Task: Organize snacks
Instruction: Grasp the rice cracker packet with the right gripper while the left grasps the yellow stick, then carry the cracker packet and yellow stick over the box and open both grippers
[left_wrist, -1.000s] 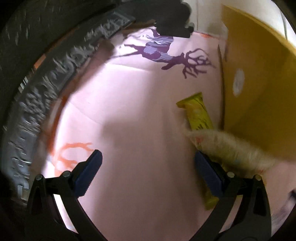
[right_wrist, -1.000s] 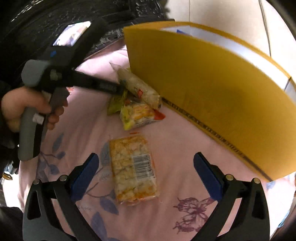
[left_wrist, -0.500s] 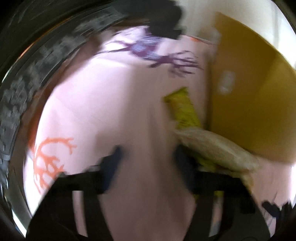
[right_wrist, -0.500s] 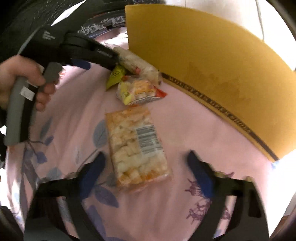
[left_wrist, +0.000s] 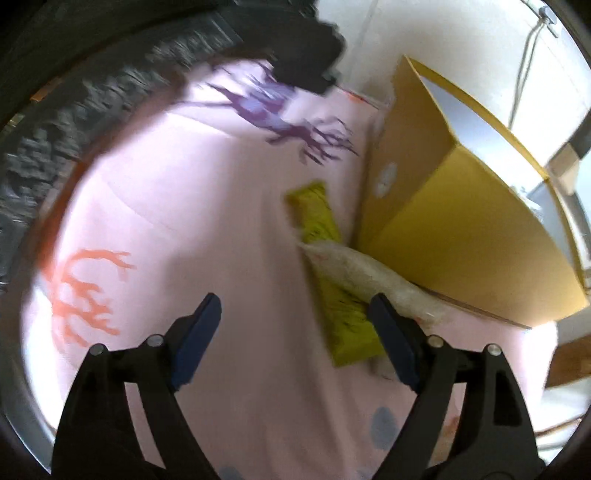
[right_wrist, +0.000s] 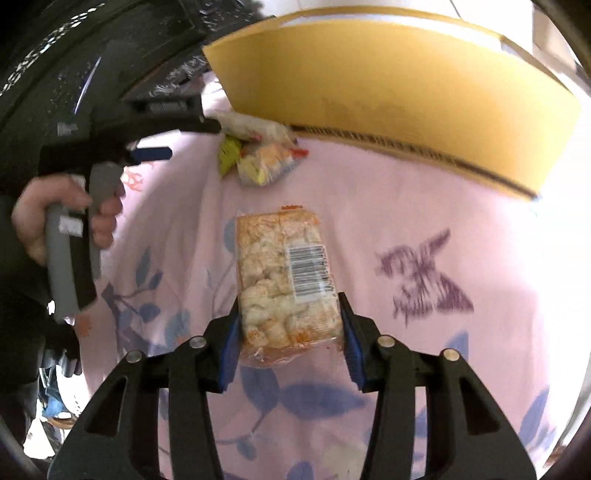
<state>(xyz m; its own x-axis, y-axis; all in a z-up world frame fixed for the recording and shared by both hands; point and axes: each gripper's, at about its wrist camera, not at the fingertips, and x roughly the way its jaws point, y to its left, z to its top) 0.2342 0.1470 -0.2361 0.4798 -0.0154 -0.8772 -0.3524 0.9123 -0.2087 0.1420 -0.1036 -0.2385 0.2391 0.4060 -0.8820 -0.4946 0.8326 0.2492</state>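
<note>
Closing our right gripper (right_wrist: 290, 334) on the rice cracker pack (right_wrist: 284, 280) to box it, we keep our left gripper (left_wrist: 295, 332) spread, empty.

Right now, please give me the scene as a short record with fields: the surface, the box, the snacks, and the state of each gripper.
surface: pink printed cloth
box: yellow cardboard box, standing at the far side of the cloth
snacks: rice-cracker pack; yellow bar with a pale long packet lying across it; small mixed-snack bag
left gripper: open, holding nothing, jaws have just been opening
right gripper: jaws have just been closing, now on the rice-cracker pack
</note>
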